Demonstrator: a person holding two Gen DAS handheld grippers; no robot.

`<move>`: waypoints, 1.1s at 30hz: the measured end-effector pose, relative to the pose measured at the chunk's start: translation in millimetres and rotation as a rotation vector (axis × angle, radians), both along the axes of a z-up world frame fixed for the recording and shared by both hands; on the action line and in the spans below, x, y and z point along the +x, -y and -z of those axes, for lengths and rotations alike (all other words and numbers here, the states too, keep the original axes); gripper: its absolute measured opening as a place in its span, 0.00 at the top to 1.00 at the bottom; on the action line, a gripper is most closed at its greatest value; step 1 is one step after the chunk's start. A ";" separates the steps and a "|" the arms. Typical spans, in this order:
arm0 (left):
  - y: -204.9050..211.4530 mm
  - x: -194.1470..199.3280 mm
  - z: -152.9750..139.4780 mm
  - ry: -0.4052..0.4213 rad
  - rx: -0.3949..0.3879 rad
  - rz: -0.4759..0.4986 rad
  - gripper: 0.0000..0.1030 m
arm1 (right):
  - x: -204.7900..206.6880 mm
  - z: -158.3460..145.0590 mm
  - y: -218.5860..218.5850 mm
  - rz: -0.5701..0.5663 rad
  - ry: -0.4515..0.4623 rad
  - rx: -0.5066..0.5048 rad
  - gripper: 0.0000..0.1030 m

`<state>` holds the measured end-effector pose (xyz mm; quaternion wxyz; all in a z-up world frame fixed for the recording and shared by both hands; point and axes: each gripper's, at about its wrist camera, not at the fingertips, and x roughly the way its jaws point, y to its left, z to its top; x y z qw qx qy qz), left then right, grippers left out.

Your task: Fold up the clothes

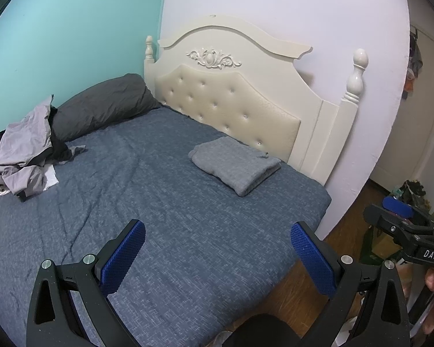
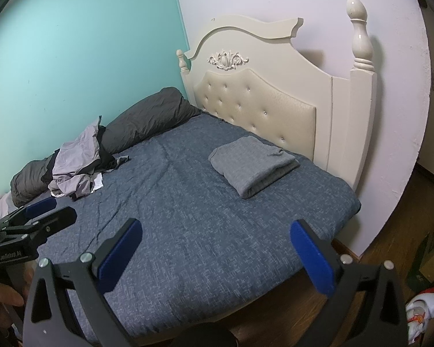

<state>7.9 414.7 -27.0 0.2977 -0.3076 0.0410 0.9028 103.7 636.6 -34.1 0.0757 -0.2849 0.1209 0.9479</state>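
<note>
Both tools, left tool [image 1: 217,248] and right tool [image 2: 215,247], are held wide open, empty; one garment should be lifted cleanly from the crumpled clothes pile [image 1: 26,156].

teal wall [image 1: 58,29] | white wall [image 1: 275,0] | cream headboard [image 1: 231,86] | wood floor [image 2: 390,245]

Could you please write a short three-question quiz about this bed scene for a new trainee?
1. True or false: the folded grey garment lies near the headboard.
2. Where is the unfolded clothes pile? A) on the floor B) on the bed by the teal wall C) on the folded garment
3. Fill in: the left gripper and the right gripper are both ____ and hold nothing.

Key: 1 true; 2 B; 3 open.
</note>
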 end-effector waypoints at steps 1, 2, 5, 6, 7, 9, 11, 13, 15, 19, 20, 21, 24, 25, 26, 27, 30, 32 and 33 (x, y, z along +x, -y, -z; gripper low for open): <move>-0.2 0.2 0.1 0.000 -0.001 0.000 0.00 | 0.2 0.2 0.2 0.000 0.001 0.000 0.00; -0.2 0.4 0.0 -0.001 -0.001 0.000 0.00 | 0.4 0.3 0.3 -0.001 0.001 0.001 0.00; -0.1 0.7 0.0 -0.002 -0.003 0.003 0.00 | 0.2 0.2 0.3 -0.001 0.001 -0.001 0.00; -0.4 0.9 0.2 -0.001 -0.003 0.003 0.00 | 0.0 0.0 0.3 -0.002 0.001 -0.001 0.00; -0.8 1.0 0.4 -0.002 -0.003 0.003 0.00 | -0.1 0.1 0.2 -0.002 0.001 0.000 0.00; -1.3 1.5 0.9 -0.003 -0.003 0.006 0.01 | -0.1 0.5 0.4 -0.002 0.002 0.000 0.00; -1.7 1.7 1.3 -0.002 -0.003 0.010 0.01 | -0.1 0.6 0.6 -0.001 0.003 -0.001 0.00; -1.8 1.7 1.4 -0.001 -0.003 0.010 0.01 | 0.1 0.6 0.5 0.000 0.003 -0.001 0.00; -1.6 1.7 1.2 -0.001 -0.003 0.012 0.01 | 0.4 0.5 0.5 0.000 0.004 -0.001 0.00; -2.3 1.5 1.2 0.000 -0.002 0.015 0.01 | 0.9 0.4 0.7 0.002 0.004 -0.001 0.00; -2.4 1.5 1.2 0.000 -0.002 0.015 0.01 | 1.1 0.4 0.7 0.002 0.004 -0.001 0.00; -2.5 1.5 1.4 -0.001 -0.002 0.015 0.01 | 1.0 0.5 0.5 0.003 0.004 -0.001 0.00; -2.5 1.6 1.7 0.000 -0.002 0.016 0.01 | 0.9 0.9 -0.2 0.002 0.005 -0.001 0.00; -2.2 1.6 1.9 0.003 0.001 0.015 0.01 | 0.8 1.0 -0.4 0.002 0.005 -0.001 0.00; -2.1 1.8 1.9 0.003 0.001 0.014 0.01 | 0.8 1.1 -0.6 0.002 0.005 -0.001 0.00; -2.1 2.1 1.9 0.001 0.001 0.014 0.01 | 0.8 1.2 -0.9 0.002 0.005 -0.001 0.00; -2.1 2.4 2.8 0.001 -0.001 0.012 0.01 | 0.7 1.5 -1.9 0.001 0.006 -0.001 0.00; -1.6 2.6 3.2 0.003 0.001 0.014 0.01 | 0.9 1.8 -2.0 0.000 0.008 -0.004 0.00; -1.5 2.8 3.3 0.003 0.001 0.016 0.01 | 0.8 1.9 -2.1 0.000 0.008 -0.004 0.00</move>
